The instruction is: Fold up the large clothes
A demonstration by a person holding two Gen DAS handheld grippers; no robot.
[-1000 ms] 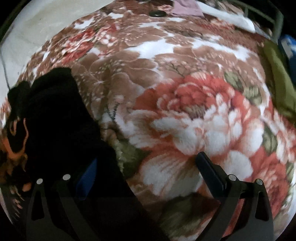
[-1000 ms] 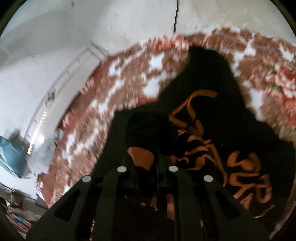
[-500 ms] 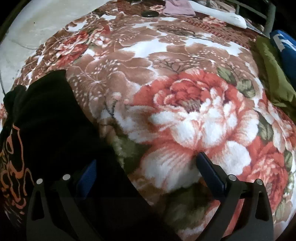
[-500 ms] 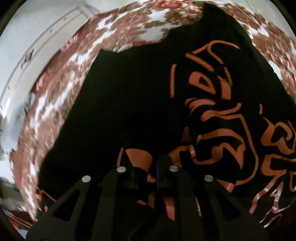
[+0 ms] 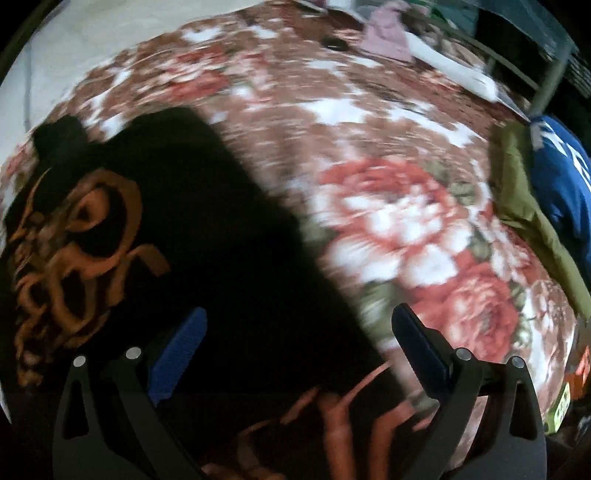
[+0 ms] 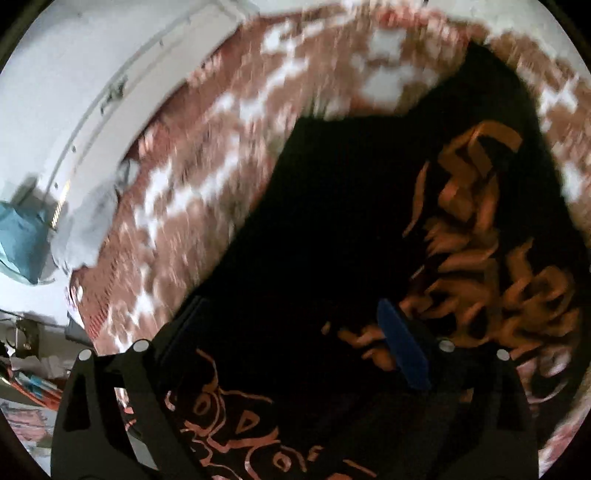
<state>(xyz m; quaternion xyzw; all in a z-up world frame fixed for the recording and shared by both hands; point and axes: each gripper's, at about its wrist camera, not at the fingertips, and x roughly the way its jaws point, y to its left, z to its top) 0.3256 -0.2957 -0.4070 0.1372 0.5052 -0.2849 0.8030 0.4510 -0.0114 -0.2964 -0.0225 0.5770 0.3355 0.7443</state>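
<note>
A black garment (image 5: 207, 236) with orange printed lettering lay spread on a floral blanket (image 5: 388, 206), filling the 7 to 10 o'clock part of the left wrist view. In the right wrist view the same black garment (image 6: 332, 229) covered the centre and ran out toward 3 o'clock, with the floral blanket (image 6: 207, 184) showing from 9 to 12 o'clock. The left gripper (image 5: 301, 334) hung above the cloth with its jaws well apart; nothing was pinched between them. The right gripper (image 6: 295, 325) was over the garment with its jaws opening, wide by this moment, and the cloth lay under them rather than pressed by the pads. At 3 o'clock in the left view an olive green cloth (image 5: 524, 199) lay on the blanket's edge, with a blue cloth (image 5: 561, 177) just beside it. A pink cloth (image 5: 388, 31) sat at 12 o'clock. Both views were blurred
</note>
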